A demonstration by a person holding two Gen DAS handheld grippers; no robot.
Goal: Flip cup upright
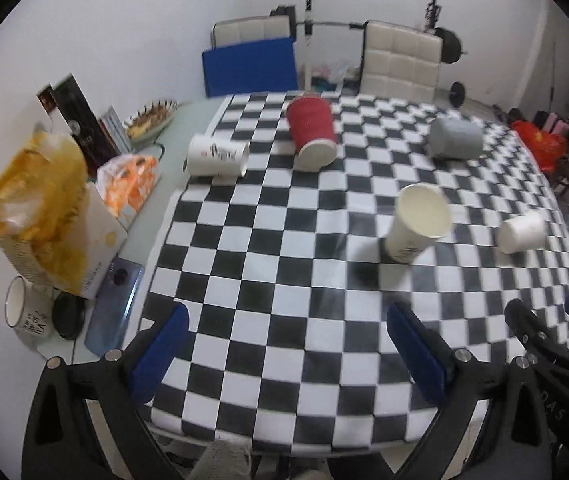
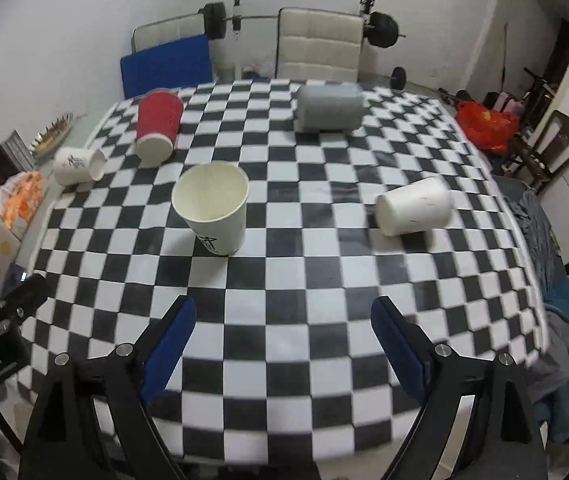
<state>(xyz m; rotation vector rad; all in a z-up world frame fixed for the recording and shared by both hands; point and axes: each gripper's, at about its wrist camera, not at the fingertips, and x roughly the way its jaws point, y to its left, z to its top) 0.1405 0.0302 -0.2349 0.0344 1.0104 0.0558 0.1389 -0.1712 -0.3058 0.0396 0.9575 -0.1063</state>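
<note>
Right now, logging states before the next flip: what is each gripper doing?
Left gripper: open, holding nothing.
Right gripper: open, holding nothing, well short of the upright white paper cup on the black-and-white checkered tablecloth.

Black tool (image 2: pixel 283 320), blue pads (image 2: pixel 172 332), silver screws.

Checkered table (image 2: pixel 284 280): one upright cup (image 2: pixel 212 208), four cups lying.

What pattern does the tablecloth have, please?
The tablecloth is a black-and-white checkerboard, clearest in the right wrist view.
</note>
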